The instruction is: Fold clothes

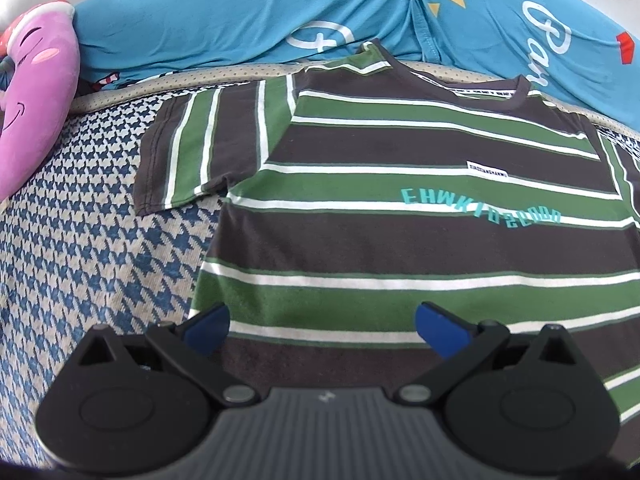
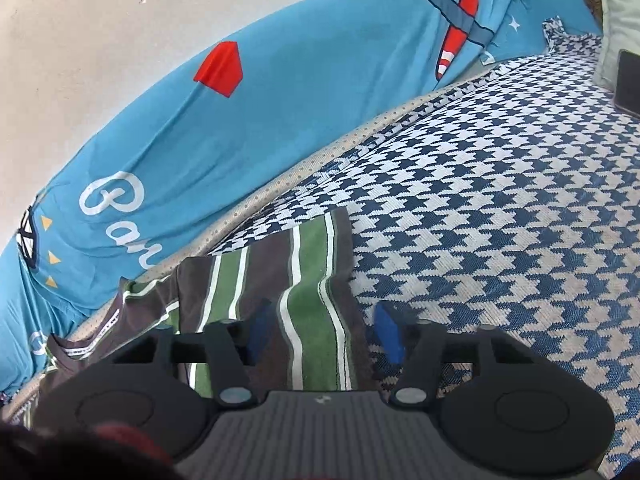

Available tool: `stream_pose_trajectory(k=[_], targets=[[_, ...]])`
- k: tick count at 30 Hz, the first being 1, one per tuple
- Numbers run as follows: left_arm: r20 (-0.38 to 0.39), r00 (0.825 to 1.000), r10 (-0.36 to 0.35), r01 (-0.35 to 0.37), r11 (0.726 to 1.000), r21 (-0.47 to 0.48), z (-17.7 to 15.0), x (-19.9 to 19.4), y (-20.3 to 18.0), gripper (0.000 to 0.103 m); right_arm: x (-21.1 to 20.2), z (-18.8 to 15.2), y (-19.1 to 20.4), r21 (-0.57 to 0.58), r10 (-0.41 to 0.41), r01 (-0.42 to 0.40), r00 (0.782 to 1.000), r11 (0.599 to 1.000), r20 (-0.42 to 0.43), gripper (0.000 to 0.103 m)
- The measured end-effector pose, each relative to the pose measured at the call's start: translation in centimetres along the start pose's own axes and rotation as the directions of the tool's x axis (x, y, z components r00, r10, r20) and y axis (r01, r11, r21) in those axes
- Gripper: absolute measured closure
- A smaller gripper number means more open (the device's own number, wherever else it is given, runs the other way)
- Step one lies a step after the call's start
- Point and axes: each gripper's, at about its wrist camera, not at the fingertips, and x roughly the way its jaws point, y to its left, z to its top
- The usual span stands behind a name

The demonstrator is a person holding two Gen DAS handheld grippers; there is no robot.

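Both grippers sit low over the striped t-shirt (image 1: 420,200), spread flat on the houndstooth bedcover (image 2: 500,200). Right gripper (image 2: 324,332) straddles the right sleeve (image 2: 288,280), jaws parted, unclenched; sleeve runs away ahead. Left gripper (image 1: 322,326) released at the hem.

A bed covered by a blue-and-white houndstooth sheet (image 2: 500,208), edged with a dotted beige border (image 2: 280,188), carries a blue printed quilt (image 2: 224,128) bunched along its far edge against a plain pale wall (image 2: 100,20), a pink plush pillow (image 1: 36,92) at the far left corner, daylight even.
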Motion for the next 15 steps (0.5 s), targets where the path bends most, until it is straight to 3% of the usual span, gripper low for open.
stream_pose_trajectory(k=[4, 7, 15], targets=[[-0.002, 1.000, 0.003, -0.003, 1.000, 0.000, 0.1, 0.1, 0.1, 0.000, 0.5, 0.0, 0.3, 0.004, 0.023, -0.022, 1.000, 1.000, -0.011, 0.084], [-0.003, 1.000, 0.001, -0.001, 1.000, 0.000, 0.2, 0.1, 0.2, 0.000, 0.6, -0.1, 0.7, 0.005, 0.021, -0.021, 1.000, 1.000, -0.008, 0.090], [-0.007, 1.000, 0.003, -0.003, 1.000, -0.003, 0.2, 0.3, 0.4, 0.000, -0.3, -0.2, 3.9, -0.059, 0.075, -0.074, 0.997, 0.996, 0.023, 0.092]])
